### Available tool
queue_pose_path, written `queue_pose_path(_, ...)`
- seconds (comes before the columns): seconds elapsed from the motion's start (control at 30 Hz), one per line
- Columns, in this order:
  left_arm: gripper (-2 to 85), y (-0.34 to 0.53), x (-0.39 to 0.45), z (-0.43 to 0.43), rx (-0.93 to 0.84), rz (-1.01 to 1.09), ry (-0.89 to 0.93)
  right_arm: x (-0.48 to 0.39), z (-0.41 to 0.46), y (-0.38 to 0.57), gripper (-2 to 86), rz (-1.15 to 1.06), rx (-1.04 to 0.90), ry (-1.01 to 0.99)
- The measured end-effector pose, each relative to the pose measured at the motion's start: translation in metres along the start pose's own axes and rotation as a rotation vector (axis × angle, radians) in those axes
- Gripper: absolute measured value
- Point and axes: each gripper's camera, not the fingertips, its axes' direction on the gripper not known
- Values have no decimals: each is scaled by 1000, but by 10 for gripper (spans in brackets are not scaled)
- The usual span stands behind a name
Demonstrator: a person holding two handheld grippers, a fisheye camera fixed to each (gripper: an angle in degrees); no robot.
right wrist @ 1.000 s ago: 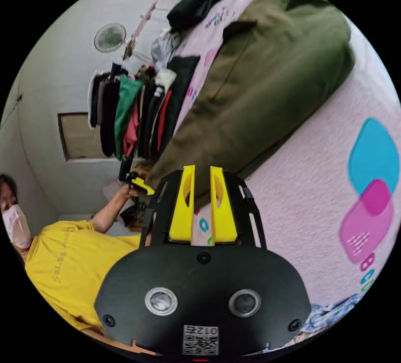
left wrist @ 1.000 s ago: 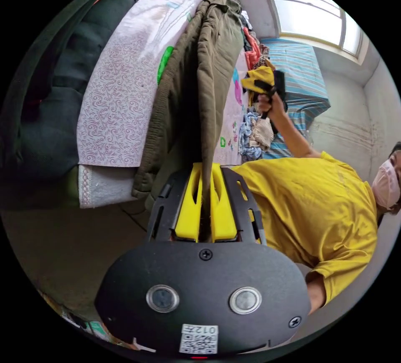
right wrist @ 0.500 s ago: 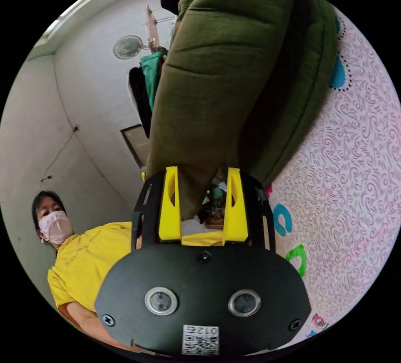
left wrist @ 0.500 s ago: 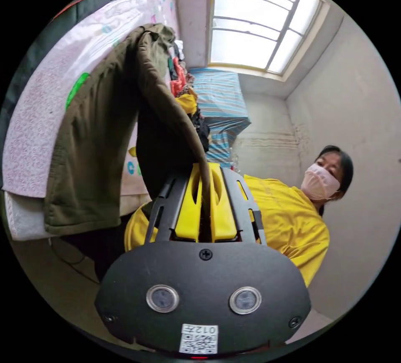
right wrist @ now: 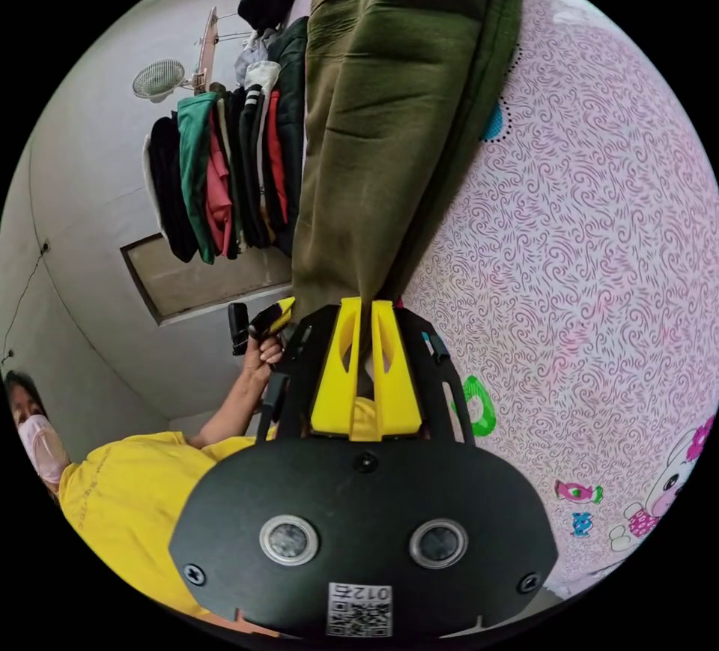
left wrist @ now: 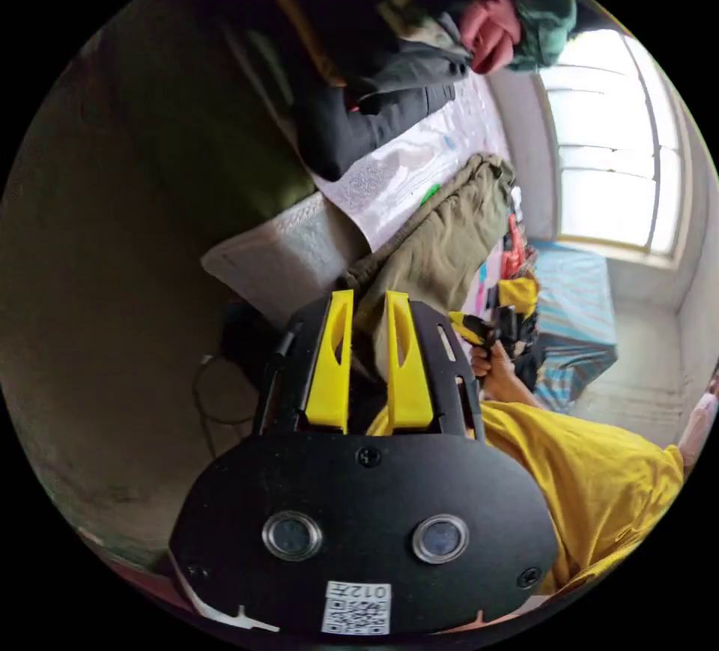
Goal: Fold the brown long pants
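Left gripper is showing its yellow jaws parted, a gap between them, with nothing clamped; the pants are lying just beyond the tips, draped over the bed's edge. Right gripper is showing its jaws drawn nearly together, and the pants are reaching down to the tips; whether cloth is pinched between them I cannot tell. Pants are lying in a long olive-brown band across the pink patterned sheet. In the left gripper view, the right gripper is sitting in the person's hand beside the pants. In the right gripper view, the left gripper is being held by a hand near the pants' end. Clothes are hanging along the wall. Person's yellow shirt is showing at the frame edge.
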Motion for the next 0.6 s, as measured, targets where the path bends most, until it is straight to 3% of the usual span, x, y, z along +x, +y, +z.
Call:
queue_pose_path(0.03,95,21,-17,2,49,-62,107,-4,1,1,23,-6,-5,10)
queue_pose_path(0.13,120,64,-46,12,105,-153,163,-13,1,2,23,-22,-20,12)
queue_pose_path(0.43,148,88,-45,67,66,-79,288,-33,-8,9,22,-25,-30,-37)
queue_pose_path(0.6,90,79,-32,74,-19,-129,99,-44,-14,16,22,-33,-33,-39)
